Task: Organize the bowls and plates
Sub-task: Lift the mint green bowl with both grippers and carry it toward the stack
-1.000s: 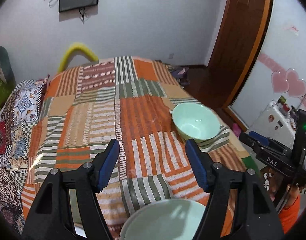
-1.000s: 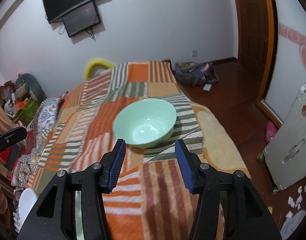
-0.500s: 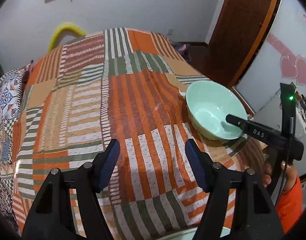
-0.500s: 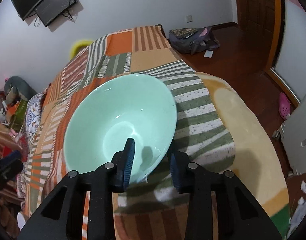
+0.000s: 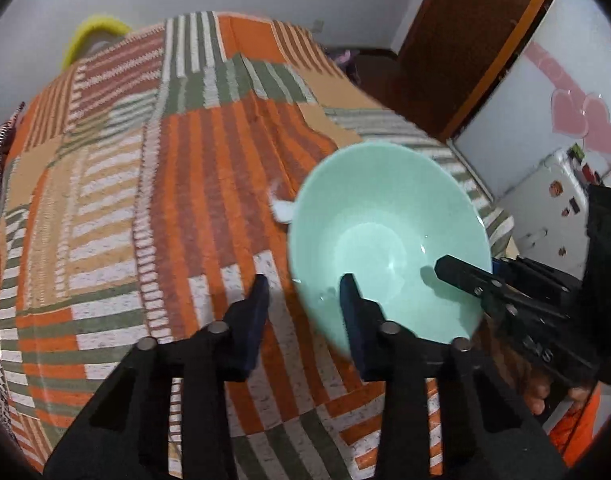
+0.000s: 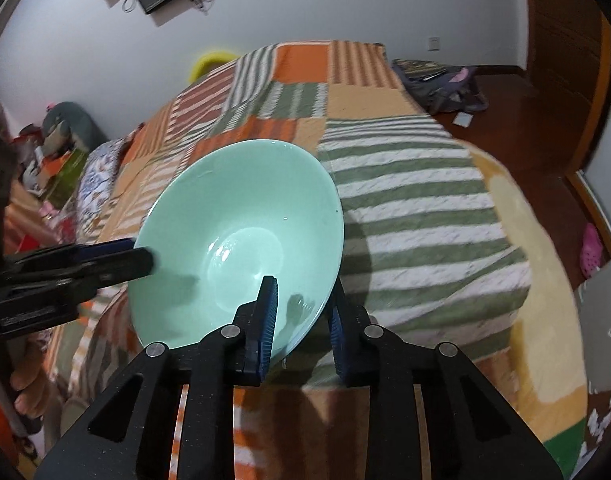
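Bowl (image 6: 241, 240) tilting on bed (image 6: 417, 200), mouth facing cameras; right gripper (image 6: 301, 312) jaws closing, pinching near rim; left gripper (image 5: 305, 308) jaws closing astride opposite rim.

A single pale mint-green bowl (image 6: 241, 236), glossy, empty and deep with a flaring wall, is sitting tilted on the striped patchwork bedspread (image 6: 417, 192) near the bed's right edge, its near rim lying between claw fingers on two sides.
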{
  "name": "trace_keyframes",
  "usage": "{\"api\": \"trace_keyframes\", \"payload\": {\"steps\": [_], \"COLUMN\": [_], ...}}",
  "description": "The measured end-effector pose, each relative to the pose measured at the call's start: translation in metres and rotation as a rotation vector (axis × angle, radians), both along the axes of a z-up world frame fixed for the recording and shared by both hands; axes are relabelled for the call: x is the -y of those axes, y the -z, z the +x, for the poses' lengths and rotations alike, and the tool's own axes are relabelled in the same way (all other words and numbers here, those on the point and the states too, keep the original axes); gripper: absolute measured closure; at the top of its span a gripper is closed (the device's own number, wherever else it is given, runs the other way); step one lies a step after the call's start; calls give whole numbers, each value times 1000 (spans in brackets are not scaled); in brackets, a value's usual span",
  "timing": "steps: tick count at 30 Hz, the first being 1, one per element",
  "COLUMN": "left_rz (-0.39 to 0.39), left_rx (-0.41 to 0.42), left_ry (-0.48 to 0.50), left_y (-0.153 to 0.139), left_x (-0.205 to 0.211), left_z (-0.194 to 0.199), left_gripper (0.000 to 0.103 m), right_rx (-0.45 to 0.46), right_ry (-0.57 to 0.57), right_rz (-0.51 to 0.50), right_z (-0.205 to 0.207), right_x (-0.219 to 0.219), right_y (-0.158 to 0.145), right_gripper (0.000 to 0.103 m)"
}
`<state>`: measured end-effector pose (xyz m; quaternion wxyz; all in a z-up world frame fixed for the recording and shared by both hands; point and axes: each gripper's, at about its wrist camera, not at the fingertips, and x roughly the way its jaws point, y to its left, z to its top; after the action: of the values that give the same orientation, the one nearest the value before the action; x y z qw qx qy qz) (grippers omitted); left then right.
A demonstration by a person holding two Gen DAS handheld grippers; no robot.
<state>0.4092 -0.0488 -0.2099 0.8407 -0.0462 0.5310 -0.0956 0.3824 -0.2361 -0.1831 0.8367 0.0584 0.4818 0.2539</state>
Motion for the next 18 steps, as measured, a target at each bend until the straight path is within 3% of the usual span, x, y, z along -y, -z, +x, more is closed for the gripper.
{"api": "trace_keyframes", "payload": {"steps": [4, 13, 18], "left_rz": [25, -7, -1], "left_rx": [-33, -50, -16], "left_ry": [6, 7, 8], "left_y": [13, 8, -8], "left_x": [5, 2, 4], "left_z": [2, -9, -30], "left_gripper": [90, 92, 91], "right_rx": [-3, -13, 11], "right_ry": [-2, 40, 47], "right_rz": [10, 21, 23], "right_z": [-1, -5, -14], "right_x": [-5, -7, -7], "right_y": [2, -6, -19], "right_gripper": [81, 82, 82]}}
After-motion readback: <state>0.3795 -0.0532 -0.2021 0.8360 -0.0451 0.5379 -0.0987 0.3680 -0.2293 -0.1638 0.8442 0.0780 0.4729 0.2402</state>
